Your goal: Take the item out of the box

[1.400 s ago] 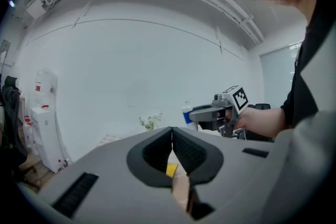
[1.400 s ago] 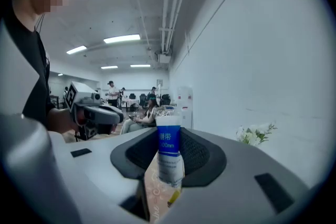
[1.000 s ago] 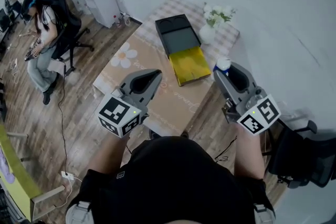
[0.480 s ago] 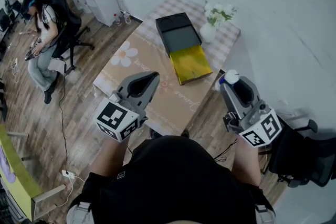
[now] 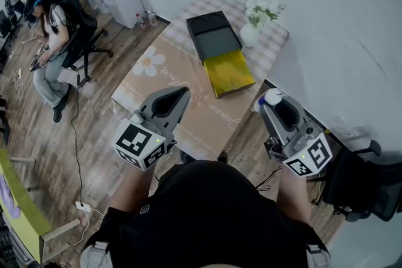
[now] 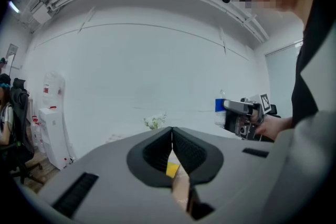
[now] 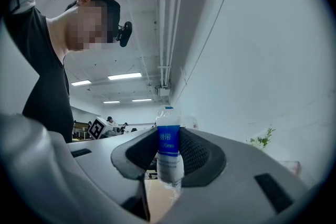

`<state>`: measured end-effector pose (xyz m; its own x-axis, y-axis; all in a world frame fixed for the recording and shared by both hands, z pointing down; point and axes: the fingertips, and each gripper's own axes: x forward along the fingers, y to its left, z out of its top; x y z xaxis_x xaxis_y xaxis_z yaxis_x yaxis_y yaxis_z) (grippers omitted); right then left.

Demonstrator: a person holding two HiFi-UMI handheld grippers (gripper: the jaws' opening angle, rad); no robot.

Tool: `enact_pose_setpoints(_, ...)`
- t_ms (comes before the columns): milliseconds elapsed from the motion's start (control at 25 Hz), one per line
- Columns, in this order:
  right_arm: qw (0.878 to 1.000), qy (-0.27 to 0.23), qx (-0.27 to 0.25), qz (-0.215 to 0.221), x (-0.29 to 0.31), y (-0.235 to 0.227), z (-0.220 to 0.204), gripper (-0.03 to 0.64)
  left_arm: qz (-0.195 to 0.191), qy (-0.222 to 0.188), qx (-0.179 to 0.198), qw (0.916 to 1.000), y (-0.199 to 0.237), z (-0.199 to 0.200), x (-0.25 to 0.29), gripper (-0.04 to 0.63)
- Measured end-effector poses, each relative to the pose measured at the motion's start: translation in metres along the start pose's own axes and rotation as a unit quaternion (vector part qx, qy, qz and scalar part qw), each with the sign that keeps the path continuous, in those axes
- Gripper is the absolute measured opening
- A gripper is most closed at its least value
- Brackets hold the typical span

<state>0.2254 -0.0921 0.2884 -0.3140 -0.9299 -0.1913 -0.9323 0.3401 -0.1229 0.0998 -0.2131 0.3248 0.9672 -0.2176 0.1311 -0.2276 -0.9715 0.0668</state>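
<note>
Pulls back from the desk (image 5: 188, 116) since a second ago, chiefly at the right. Holds the left tool (image 5: 181, 93) pressed together, empty, over the near edge. Leaves the open box (image 5: 213, 41) well ahead. Pinches the blue-labelled item (image 7: 168, 147) in the right tool (image 5: 273, 100), clear of the box. Keep the squeeze even; set down upright.

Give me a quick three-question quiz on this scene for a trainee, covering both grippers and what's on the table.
1. True or false: the left gripper has its jaws together.
2. The right gripper is shut on: A a cup, B a blue-labelled packet, C nothing.
3. What stands right of the open box in the head view?
Key: 1 true; 2 B; 3 a vase of white flowers.
</note>
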Motion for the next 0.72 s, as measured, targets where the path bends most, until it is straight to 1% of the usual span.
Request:
enact_pose_setpoints(240, 1.000, 0.005, 0.001, 0.003, 0.0027, 0.0041, -0.0041, 0.132, -0.002, 0.003, -0.003, 1.0000, -0.0004, -0.0025, 0.0003, 0.014)
enact_pose_setpoints(720, 1.000, 0.013, 0.000, -0.004, -0.0001, 0.0024, -0.0077, 0.132, -0.005, 0.002, -0.005, 1.0000, -0.0045, -0.0054, 0.0019, 0.014)
